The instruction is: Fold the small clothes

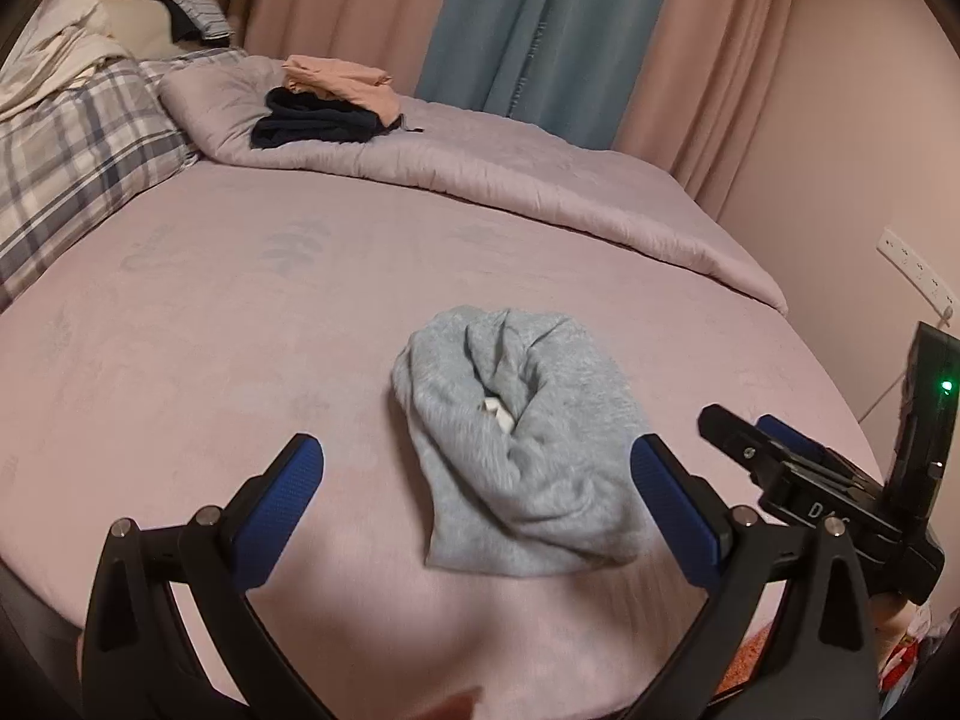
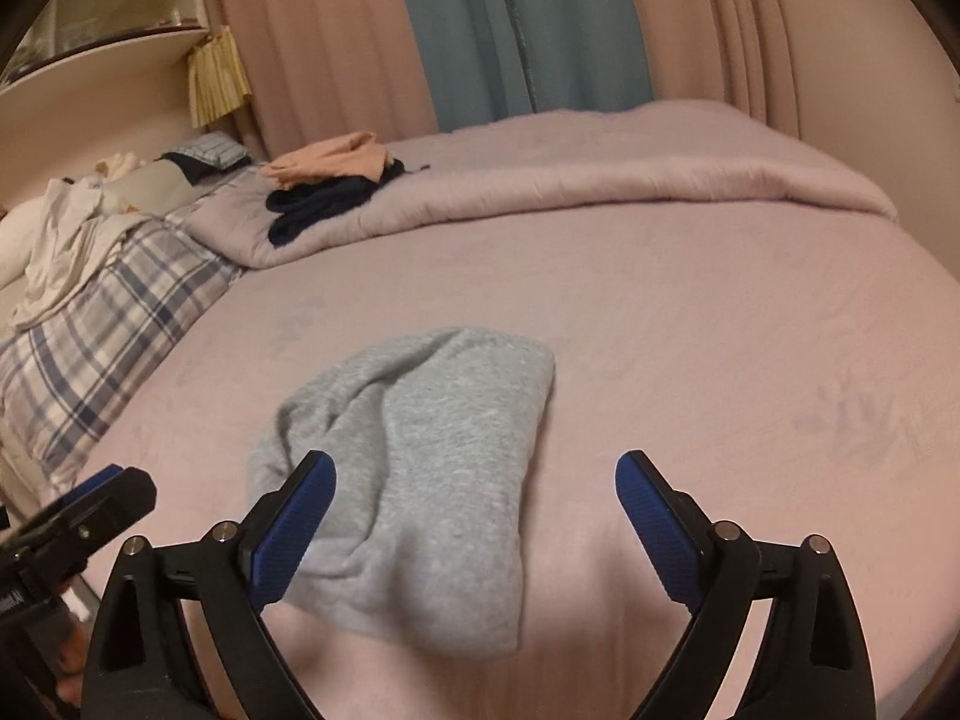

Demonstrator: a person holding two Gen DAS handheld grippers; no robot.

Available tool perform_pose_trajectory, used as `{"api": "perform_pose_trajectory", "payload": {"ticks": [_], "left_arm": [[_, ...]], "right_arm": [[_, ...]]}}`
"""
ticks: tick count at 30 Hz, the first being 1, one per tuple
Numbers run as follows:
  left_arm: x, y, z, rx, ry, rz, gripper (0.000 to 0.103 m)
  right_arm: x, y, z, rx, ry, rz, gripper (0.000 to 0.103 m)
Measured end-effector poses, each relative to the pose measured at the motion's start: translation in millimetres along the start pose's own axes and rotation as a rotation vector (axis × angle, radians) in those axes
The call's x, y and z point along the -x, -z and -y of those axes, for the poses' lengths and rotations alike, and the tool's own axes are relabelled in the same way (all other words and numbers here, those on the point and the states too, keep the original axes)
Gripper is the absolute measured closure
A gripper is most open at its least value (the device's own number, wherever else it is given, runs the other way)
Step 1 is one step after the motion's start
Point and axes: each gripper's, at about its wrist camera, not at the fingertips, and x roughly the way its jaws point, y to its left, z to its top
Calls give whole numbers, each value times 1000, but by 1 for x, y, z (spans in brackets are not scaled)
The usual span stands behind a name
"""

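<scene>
On the pink bed (image 1: 180, 372), near the front edge, lies a grey garment (image 1: 516, 450), folded into a loose bundle, creased down the middle, a scrap of white label peeking from the fold. Left gripper (image 1: 474, 468) hovering over it, jaws spread wide, blue pads (image 1: 282, 504) well apart and pinching nothing, grey cloth showing in the gap but not pressed by either pad. Right gripper (image 2: 474, 492) just the same, jaws flung open, blue fingers (image 2: 657, 522) clear of the fabric on the right, the left one in front of the bundle's edge, whether brushing it or just above hard to tell. Each gripper catching the other at the frame edge: right one poking in beside the left's right finger, green light glowing on its body; left one peeking in at the lower left of the right wrist view. Further back on a folded quilt (image 1: 480, 174), a small stack: peach garment (image 1: 342, 81) on top of a dark navy one (image 1: 312, 123). To the left, a plaid pillow (image 1: 78, 150) with pale, rumpled clothes (image 2: 66, 240) heaped over it. Behind the bed, pink curtains (image 1: 354, 6) with a blue curtain (image 1: 540, 30) between them. On the right wall, a white socket strip (image 1: 915, 270).
</scene>
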Motion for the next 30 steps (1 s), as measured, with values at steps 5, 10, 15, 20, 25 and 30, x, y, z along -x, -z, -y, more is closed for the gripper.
{"api": "perform_pose_trajectory", "payload": {"ticks": [5, 10, 15, 20, 25, 30], "left_arm": [[5, 6, 3, 2, -26, -4, 1], [5, 9, 2, 12, -36, -22, 1], [7, 11, 4, 8, -33, -33, 1], [8, 13, 7, 3, -38, -43, 1], [7, 17, 9, 2, -39, -48, 1], [8, 18, 13, 2, -29, -48, 1]], "right_arm": [[9, 3, -7, 17, 38, 34, 8], [10, 4, -11, 19, 67, 40, 8], [14, 7, -12, 25, 71, 45, 8], [21, 10, -12, 32, 99, 57, 8], [25, 9, -9, 28, 101, 68, 8], [27, 9, -9, 25, 105, 74, 8]]}}
